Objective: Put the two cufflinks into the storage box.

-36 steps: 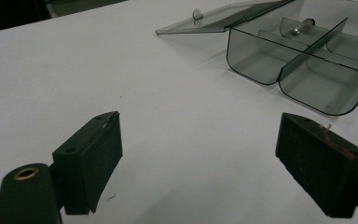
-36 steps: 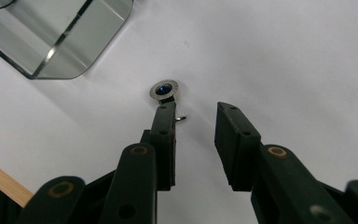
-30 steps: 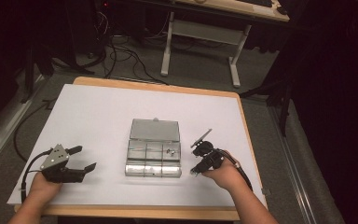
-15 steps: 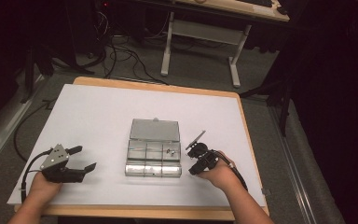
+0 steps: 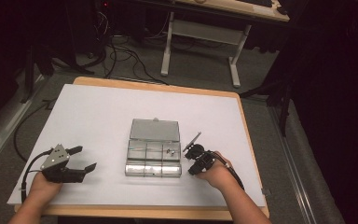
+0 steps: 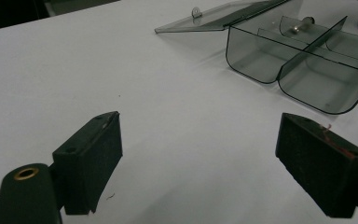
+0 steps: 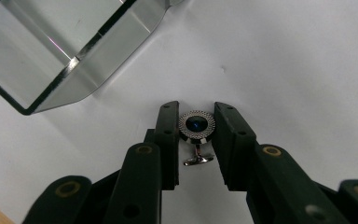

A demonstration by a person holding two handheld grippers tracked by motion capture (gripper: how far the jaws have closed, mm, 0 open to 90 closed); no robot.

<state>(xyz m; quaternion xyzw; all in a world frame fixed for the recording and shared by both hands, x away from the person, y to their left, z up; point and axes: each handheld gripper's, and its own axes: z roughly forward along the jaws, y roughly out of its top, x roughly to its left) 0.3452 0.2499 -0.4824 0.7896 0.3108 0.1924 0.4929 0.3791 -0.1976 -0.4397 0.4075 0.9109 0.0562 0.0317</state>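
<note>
A clear plastic compartment box lies open at the table's middle, its lid flat behind it. A small silver piece rests in a right-hand compartment, and the same piece shows in the left gripper view. My right gripper sits just right of the box, low over the table. It is shut on a silver cufflink with a dark blue centre, and the box's corner lies just ahead. My left gripper rests open at the front left, well apart from the box.
White sheet covers the wooden table. Broad bare stretches lie left of the box and behind it. A cable trails off the front left edge. Beyond the table stand a white desk frame and floor cables.
My right gripper has slid a little to the left, closer to the box's right side. The left gripper and the box have not moved.
</note>
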